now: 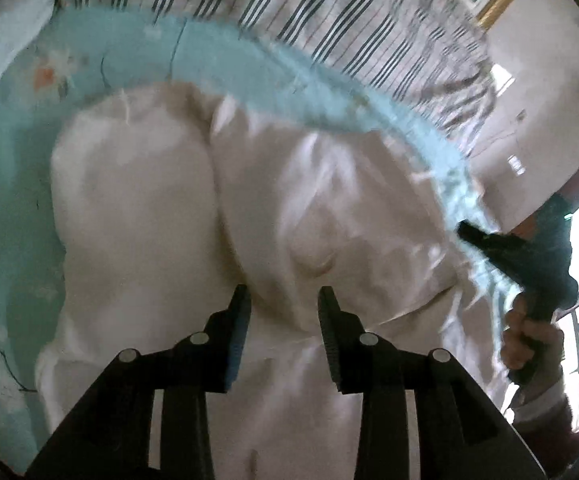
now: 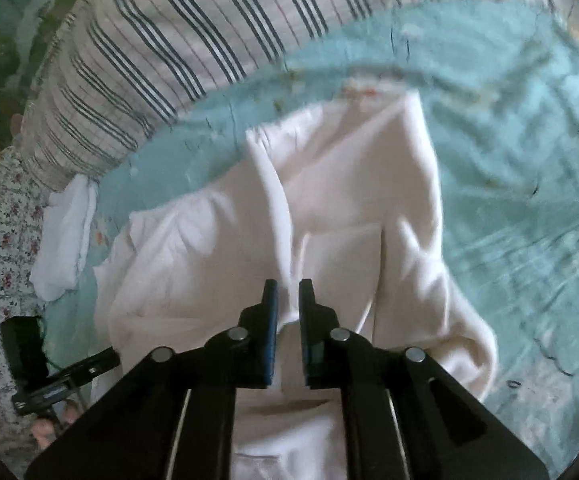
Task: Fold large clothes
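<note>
Currently:
- Teal bedsheet [image 2: 509, 128] covers the bed, with a striped pillow [image 2: 177, 40] along its far edge.
- Your white garment [image 1: 161, 208] lies rumpled on the sheet, partly folded over itself.
- Your left gripper [image 1: 283, 300] hovers over the garment, jaws apart, holding nothing.
- Your right gripper [image 2: 288, 292] has jaws nearly together; a fold of the garment sits in the gap, grip unclear.
</note>
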### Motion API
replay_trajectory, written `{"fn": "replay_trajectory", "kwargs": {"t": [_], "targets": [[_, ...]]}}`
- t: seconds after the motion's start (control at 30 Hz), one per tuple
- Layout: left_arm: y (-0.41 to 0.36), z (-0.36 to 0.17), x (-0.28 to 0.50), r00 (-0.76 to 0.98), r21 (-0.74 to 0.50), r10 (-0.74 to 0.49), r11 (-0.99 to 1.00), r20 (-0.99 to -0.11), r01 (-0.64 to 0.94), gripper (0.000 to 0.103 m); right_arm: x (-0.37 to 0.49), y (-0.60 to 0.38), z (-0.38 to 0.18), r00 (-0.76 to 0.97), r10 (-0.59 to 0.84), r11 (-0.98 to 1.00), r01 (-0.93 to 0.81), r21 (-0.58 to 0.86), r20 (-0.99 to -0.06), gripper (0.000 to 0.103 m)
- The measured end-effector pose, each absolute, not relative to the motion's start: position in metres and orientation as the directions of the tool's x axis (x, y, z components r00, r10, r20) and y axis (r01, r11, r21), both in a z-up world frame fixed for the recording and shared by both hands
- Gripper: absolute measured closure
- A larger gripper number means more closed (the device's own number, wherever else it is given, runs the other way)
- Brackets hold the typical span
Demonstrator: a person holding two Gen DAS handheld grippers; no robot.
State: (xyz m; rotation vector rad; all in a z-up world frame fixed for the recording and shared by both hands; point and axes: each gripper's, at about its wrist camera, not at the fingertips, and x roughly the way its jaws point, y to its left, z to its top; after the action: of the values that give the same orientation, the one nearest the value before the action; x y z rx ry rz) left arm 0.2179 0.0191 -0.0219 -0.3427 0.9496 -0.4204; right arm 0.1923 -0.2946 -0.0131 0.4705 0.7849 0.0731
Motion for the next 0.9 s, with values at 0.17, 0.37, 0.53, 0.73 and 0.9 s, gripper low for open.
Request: {"fn": "replay_trajectory", "kwargs": {"t": [0.17,0.37,0.53,0.73,0.9], "targets": [[-0.01,-0.029,0.238,0.483,-0.464,-0.518,0.854,-0.706,0.236,0.063,0.217,-0.249,-0.027,0.609,0.384,0.885,-0.029,0.465,-0.694,0.088],[-0.006,-0.062,0.246,0.417,-0.486,-0.506,0.859,-0.755,0.163,0.061,0.214,-0.279,-0.065,0.571,0.332,0.86,0.143,0.49,-0.75,0.078],[-0.001,-0.04,0.223,0.467,-0.453,-0.48,0.874,-0.743,0.177,0.039,0.186,-0.283,-0.041,0.613,0.318,0.88,0.095,0.466,-0.724,0.059],[0.038,-0.03,0.171,0.504,-0.442,-0.439,0.889,-0.744,0.122,0.033,0.137,-0.3,-0.021,0.652,0.305,0.885,0.075,0.459,-0.694,0.051],[0.087,-0.032,0.116,0.53,-0.426,-0.37,0.905,-0.763,0.018,0.027,0.091,-0.334,-0.023,0.657,0.237,0.898,0.134,0.42,-0.715,0.038]]}}
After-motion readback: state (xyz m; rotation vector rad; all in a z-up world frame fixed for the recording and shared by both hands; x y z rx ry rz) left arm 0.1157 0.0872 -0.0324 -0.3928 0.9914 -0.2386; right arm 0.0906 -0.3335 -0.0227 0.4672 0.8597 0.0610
